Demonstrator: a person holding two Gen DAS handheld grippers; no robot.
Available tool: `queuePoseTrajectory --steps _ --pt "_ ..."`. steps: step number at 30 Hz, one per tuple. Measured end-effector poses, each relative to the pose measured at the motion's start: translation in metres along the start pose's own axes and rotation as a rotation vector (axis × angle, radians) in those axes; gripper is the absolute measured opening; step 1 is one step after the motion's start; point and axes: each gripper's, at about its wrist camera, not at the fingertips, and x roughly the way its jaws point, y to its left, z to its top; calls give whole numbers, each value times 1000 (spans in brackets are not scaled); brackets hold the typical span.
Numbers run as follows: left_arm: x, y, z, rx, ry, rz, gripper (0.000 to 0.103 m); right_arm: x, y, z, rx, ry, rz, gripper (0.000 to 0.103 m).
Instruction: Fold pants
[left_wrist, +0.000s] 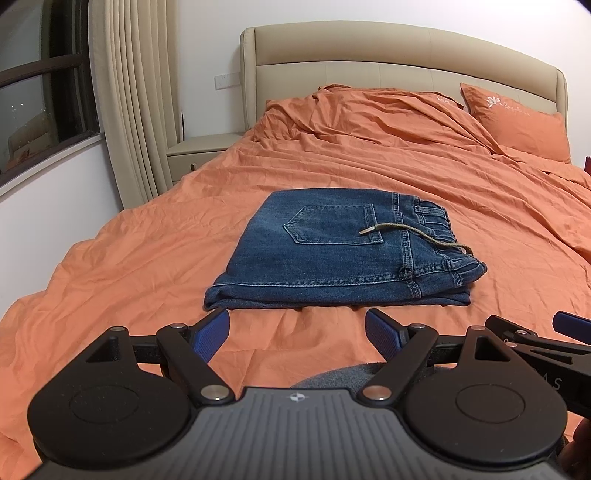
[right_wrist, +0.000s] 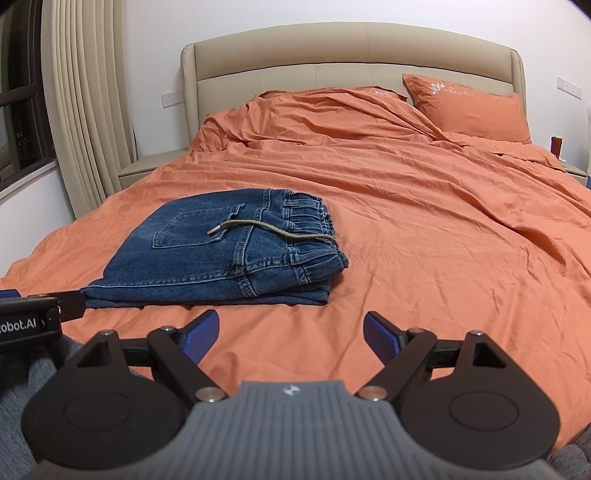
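Observation:
The blue denim pants (left_wrist: 332, 251) lie folded into a compact rectangle on the orange bed cover (left_wrist: 147, 258), back pocket up, waistband to the right. A tan drawstring (left_wrist: 417, 234) trails across the top. My left gripper (left_wrist: 297, 332) is open and empty, just short of the pants' near edge. In the right wrist view the pants (right_wrist: 221, 251) sit left of centre with the drawstring (right_wrist: 273, 229) on top. My right gripper (right_wrist: 290, 334) is open and empty, near the pants' front right corner, over the bed cover (right_wrist: 443, 258).
An orange pillow (left_wrist: 517, 118) leans on the beige headboard (left_wrist: 369, 51) at the far end. A beige nightstand (left_wrist: 199, 155) and curtain (left_wrist: 136, 92) stand left of the bed. A dark red object (right_wrist: 556, 144) stands on the right nightstand.

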Motion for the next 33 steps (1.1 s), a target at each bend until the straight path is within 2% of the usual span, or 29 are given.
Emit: queuePoseTrajectory --steps 33 --pt "1 1 1 12 -2 1 96 2 1 -2 5 10 -1 82"
